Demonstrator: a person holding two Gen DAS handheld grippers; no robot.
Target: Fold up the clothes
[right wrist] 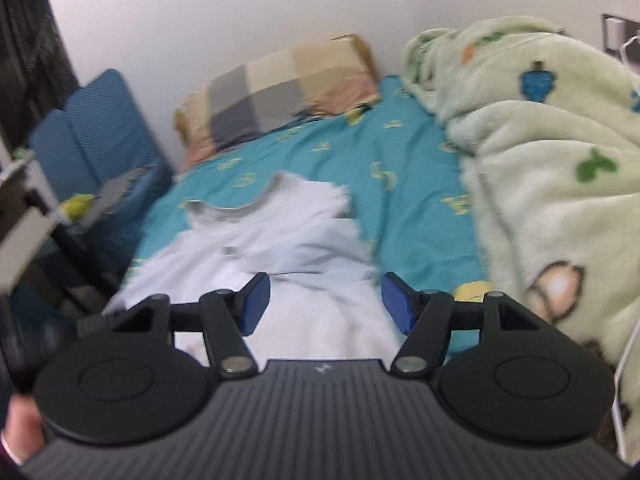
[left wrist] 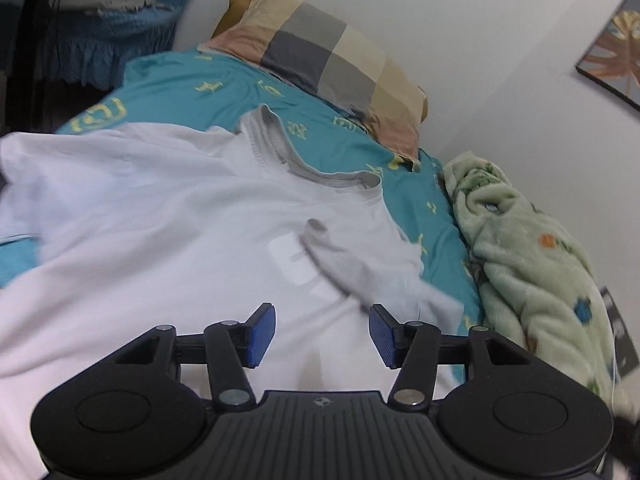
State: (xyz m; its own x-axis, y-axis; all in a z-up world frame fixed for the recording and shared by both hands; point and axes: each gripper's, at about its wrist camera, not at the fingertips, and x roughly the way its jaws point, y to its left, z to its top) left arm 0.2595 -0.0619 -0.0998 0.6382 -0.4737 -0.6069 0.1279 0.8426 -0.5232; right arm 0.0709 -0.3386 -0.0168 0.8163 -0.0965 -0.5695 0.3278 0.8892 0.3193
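I see the white T-shirt (left wrist: 168, 216) spread on the bed's teal sheet (left wrist: 224, 80), its grey collar toward the checked pillow (left wrist: 332, 56). My left gripper (left wrist: 322, 330) hangs over the shirt's body, jaws parted with nothing between the pads. My right gripper (right wrist: 326, 306) also stands with jaws wide apart and empty, the shirt (right wrist: 280, 256) lying beyond and beneath them, beside the green blanket (right wrist: 552, 184).
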